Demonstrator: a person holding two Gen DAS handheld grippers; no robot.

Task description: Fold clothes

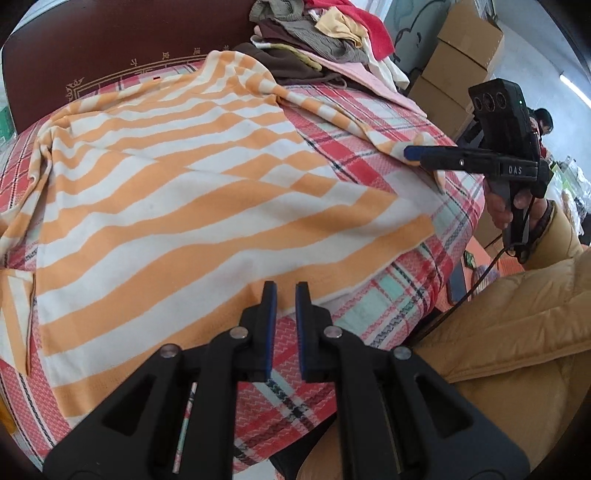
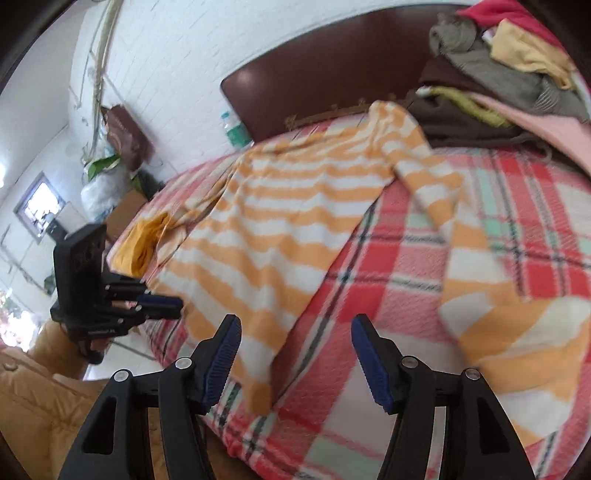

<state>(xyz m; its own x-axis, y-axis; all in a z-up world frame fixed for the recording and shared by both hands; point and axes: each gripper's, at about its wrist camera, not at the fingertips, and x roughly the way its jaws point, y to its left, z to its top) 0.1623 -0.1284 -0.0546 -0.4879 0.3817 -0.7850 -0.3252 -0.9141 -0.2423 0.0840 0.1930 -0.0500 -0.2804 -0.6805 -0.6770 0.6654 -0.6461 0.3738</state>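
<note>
Garment: orange-and-white striped knit sweater (image 1: 177, 206) spread flat, unfolded; sleeve at 2 o'clock.
Left gripper (image 1: 285, 291): fingers narrowly apart, empty.
Right gripper (image 2: 295, 332): fingers wide apart, empty.
Remaining: all folds.

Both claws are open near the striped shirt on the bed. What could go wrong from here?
1. The striped shirt's hem lies at the bed's near edge; the left claw, barely open there, might pinch the plaid cover too.
2. The sleeve trails loose beside the right claw, so a fold may come out lopsided.
3. The clothes pile crowds the collar end.
</note>
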